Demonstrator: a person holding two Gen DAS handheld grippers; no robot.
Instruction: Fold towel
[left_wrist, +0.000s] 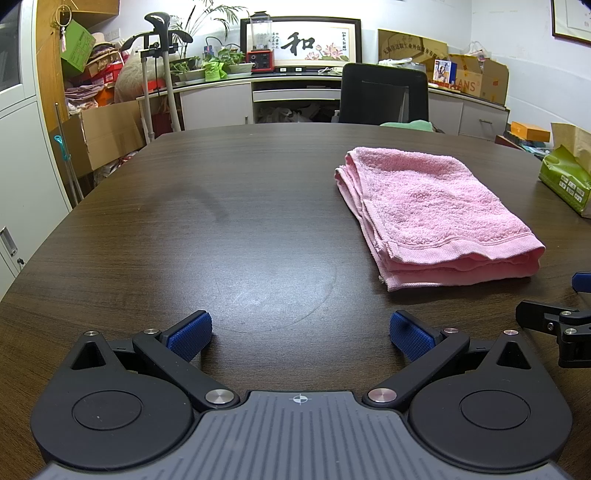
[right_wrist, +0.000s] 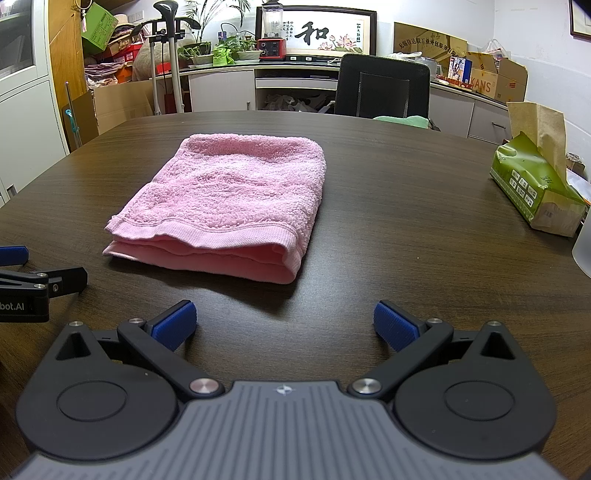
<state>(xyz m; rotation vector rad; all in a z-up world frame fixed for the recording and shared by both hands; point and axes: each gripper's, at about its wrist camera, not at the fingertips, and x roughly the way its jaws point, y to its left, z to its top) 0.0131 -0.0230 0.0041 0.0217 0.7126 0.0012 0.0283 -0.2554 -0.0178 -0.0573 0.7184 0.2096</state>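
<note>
I see the pink terry towel (right_wrist: 225, 203) folded in layers, centre frame on the dark wood worktop (right_wrist: 406, 206) | left tool (left_wrist: 300, 334) and right tool (right_wrist: 284, 325) both spread apart, empty, short of it | folding looks finished, so I judge they hold clear.

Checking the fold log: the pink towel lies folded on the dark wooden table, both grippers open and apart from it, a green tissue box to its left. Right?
One slip: the green tissue box sits right of the pink towel, as the right wrist view shows. The towel does lie folded on the table, with the left gripper and right gripper open and apart from it.
</note>
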